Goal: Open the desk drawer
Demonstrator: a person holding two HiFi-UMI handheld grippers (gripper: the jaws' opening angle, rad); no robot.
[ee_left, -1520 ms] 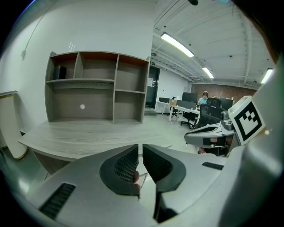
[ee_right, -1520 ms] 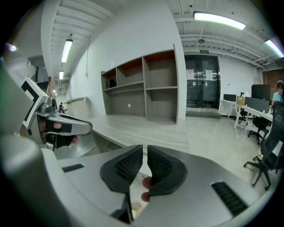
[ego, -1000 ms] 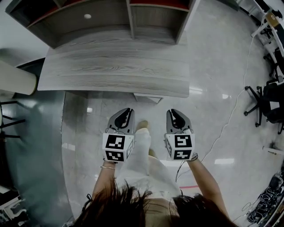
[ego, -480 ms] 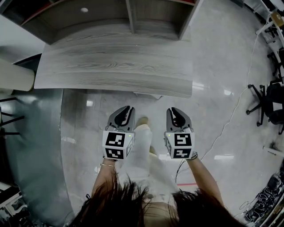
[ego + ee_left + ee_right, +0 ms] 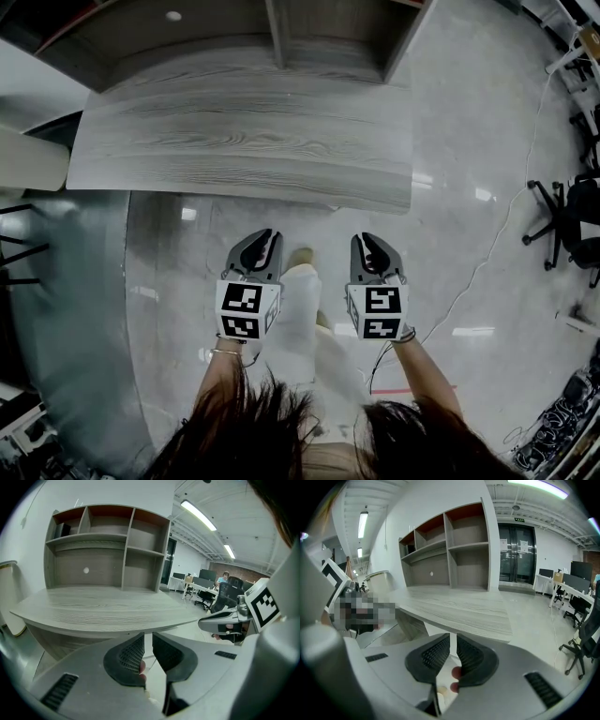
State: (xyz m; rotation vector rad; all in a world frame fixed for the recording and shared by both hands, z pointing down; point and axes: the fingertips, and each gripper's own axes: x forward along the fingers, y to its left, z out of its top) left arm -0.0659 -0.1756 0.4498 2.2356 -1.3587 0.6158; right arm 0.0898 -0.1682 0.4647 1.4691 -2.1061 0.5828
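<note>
Head view: since a second ago the grey tabletop (image 5: 234,141) has drawn nearer. Its front edge now hides nearly all of the drawer beneath, then a pale sliver. Left gripper (image 5: 266,234) and right gripper (image 5: 367,237) hover before it, fingers clenched on nothing, a leg (image 5: 298,309) between them. Behind stands a shelf unit (image 5: 281,37), with a dark item (image 5: 61,529) in its upper-left compartment. An office chair (image 5: 562,220) is far right.

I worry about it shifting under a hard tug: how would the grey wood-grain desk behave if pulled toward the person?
The desk likely stays put: its top is broad and thick, and a shelf unit stands on its back, adding weight. It looks rigid. The glossy floor might let it slide slightly.
</note>
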